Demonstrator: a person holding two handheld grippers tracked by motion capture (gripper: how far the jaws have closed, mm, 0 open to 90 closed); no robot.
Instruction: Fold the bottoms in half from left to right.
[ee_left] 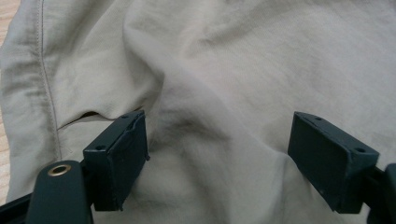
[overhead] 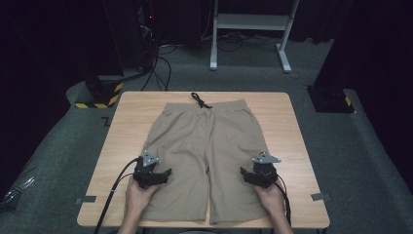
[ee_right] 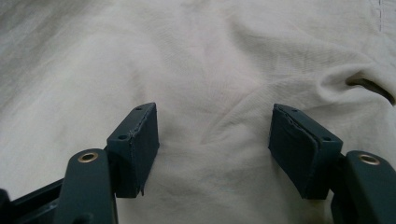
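A pair of khaki shorts (overhead: 204, 146) lies flat on the wooden table (overhead: 122, 126), waistband at the far side with a black drawstring (overhead: 199, 101). My left gripper (overhead: 155, 174) hovers over the left leg of the shorts, jaws wide apart. In the left gripper view the gripper (ee_left: 219, 140) stands open just above wrinkled fabric (ee_left: 224, 60), with a pocket slit (ee_left: 84, 116) to its left. My right gripper (overhead: 255, 175) sits over the right leg. In the right gripper view it (ee_right: 215, 140) is open over the cloth (ee_right: 210, 60), with a pocket opening (ee_right: 369, 86) at the right.
Grey tape marks (overhead: 89, 199) (overhead: 317, 196) sit near the table's front corners. Bare wood borders the shorts on both sides. Behind the table are a white desk frame (overhead: 253, 24), floor cables (overhead: 160, 68) and a yellow-black striped base (overhead: 100, 95).
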